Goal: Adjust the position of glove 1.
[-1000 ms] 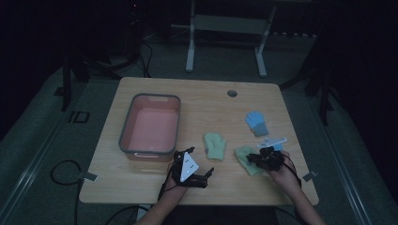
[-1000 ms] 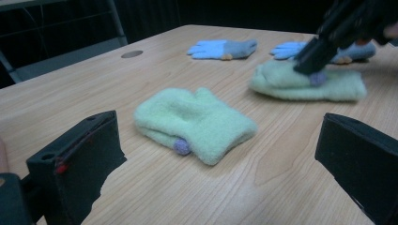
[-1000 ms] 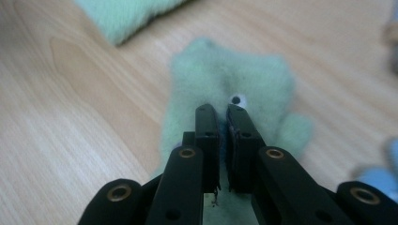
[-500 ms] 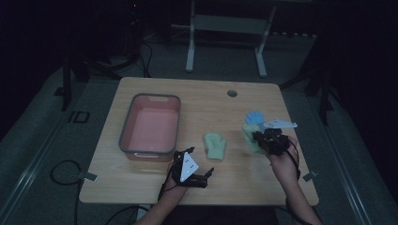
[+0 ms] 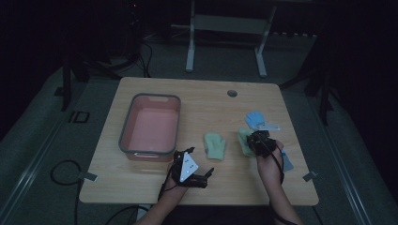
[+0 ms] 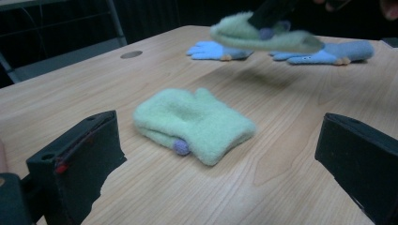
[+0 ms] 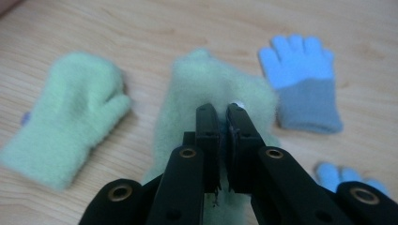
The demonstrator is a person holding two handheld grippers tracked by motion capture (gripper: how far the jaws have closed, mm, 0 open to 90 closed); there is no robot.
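So judging by the layout, this looks like a sort-the-gloves job, and it's barely started. The light wooden table (image 5: 155, 187) takes up the middle of the high view. On its left half sits the grey-rimmed pink plastic bin (image 5: 126, 136), and as far as I can see there's nothing in it.

One fuzzy pale green mitten (image 7: 213, 86) is up off the wood, pinched near its cuff in the right gripper (image 7: 223, 112), whose jaws are squeezed together on the fabric. In the high view that's right of centre, and in the left gripper view it hangs in the upper middle with its shadow underneath. The matching fuzzy green mitten (image 5: 215, 145) lies flat at the centre of the table, just left of the carried one.

Two light blue knit gloves with grey cuffs (image 7: 300, 84) lie flat on the table too, upper right and lower right of the right gripper view. So my guess is everything's left to do.

The left gripper (image 5: 192, 171) sits low at bottom centre, jaws wide apart, holding nothing.

Nothing really blocks the path to the bin except that loose mitten lying between.
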